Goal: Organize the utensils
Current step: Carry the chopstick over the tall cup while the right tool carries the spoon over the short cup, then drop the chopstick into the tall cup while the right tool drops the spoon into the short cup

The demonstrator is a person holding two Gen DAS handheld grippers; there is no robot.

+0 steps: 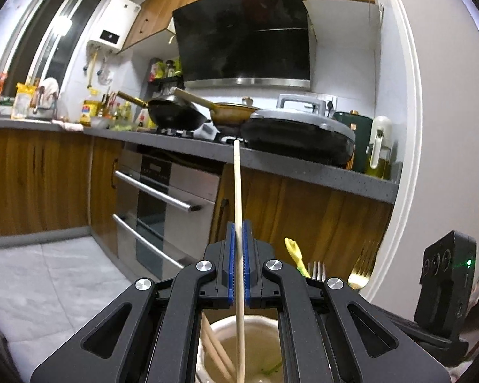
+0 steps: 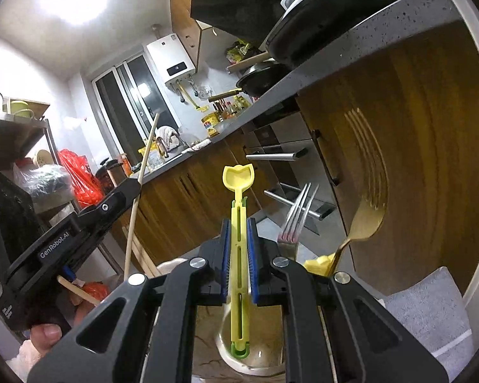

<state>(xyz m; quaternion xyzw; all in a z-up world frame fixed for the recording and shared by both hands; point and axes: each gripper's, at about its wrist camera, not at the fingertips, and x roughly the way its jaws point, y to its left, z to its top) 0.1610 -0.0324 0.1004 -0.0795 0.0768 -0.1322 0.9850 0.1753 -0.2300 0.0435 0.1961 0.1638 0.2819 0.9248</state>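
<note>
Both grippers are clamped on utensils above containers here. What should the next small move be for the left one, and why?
Probably lower the left gripper so the chopstick slides further into the white cup before letting go. The jaws are shut on the chopstick, its lower end already reaches down inside the cup beside other chopsticks, and most of its length stands above the gripper.

We read "GenRobot.AI", white lettering, on side of black left gripper [image 2: 89, 220] body, at 9 o'clock in right wrist view. Water heater [image 2: 172, 59] display at 11 o'clock shows digits, illegible. We read nothing else.
</note>
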